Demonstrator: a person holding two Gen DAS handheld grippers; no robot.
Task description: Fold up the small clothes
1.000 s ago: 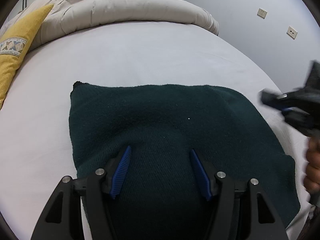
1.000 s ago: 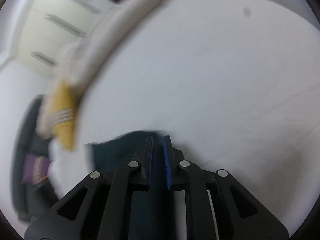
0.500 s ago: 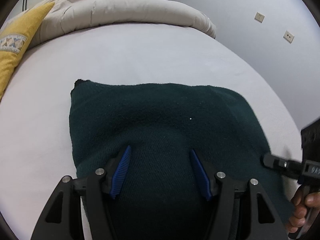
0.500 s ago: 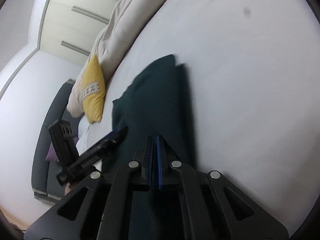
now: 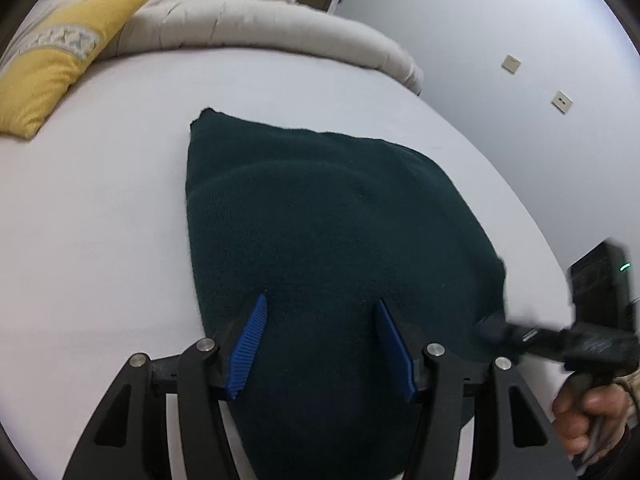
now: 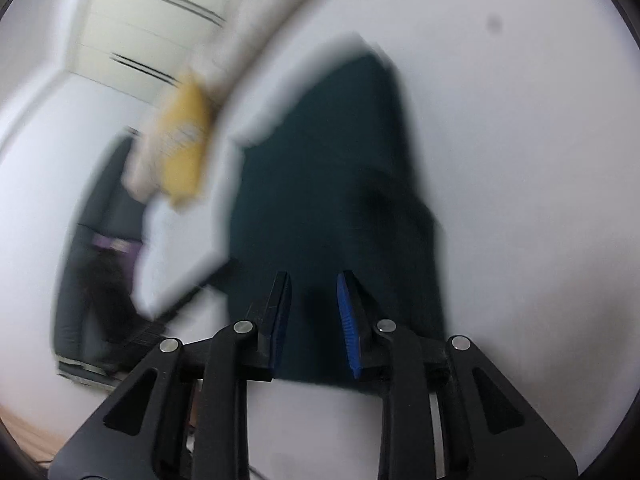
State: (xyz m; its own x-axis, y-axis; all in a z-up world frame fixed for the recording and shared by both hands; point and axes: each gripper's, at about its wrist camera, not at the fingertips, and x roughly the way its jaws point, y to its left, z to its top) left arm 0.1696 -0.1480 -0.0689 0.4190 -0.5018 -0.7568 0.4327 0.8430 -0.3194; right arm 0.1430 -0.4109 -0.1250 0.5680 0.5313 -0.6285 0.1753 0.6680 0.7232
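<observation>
A dark green knitted garment lies flat on the white bed sheet. My left gripper hovers over its near edge. Its jaws are wide and closing, with knit below the blue pads but none pinched. In the left wrist view, my right gripper, held by a hand, points at the garment's near right corner. The right wrist view is blurred. There the right gripper stands over the garment with its jaws opening and nothing gripped between them.
A yellow pillow and a rolled beige duvet lie at the far end of the bed. A wall with two sockets runs along the right. A dark sofa stands beyond the bed's left side.
The right gripper came down from the far right to the garment's near right corner and its jaws parted. The left gripper shifted sideways, so the garment now sits further right in its view.
</observation>
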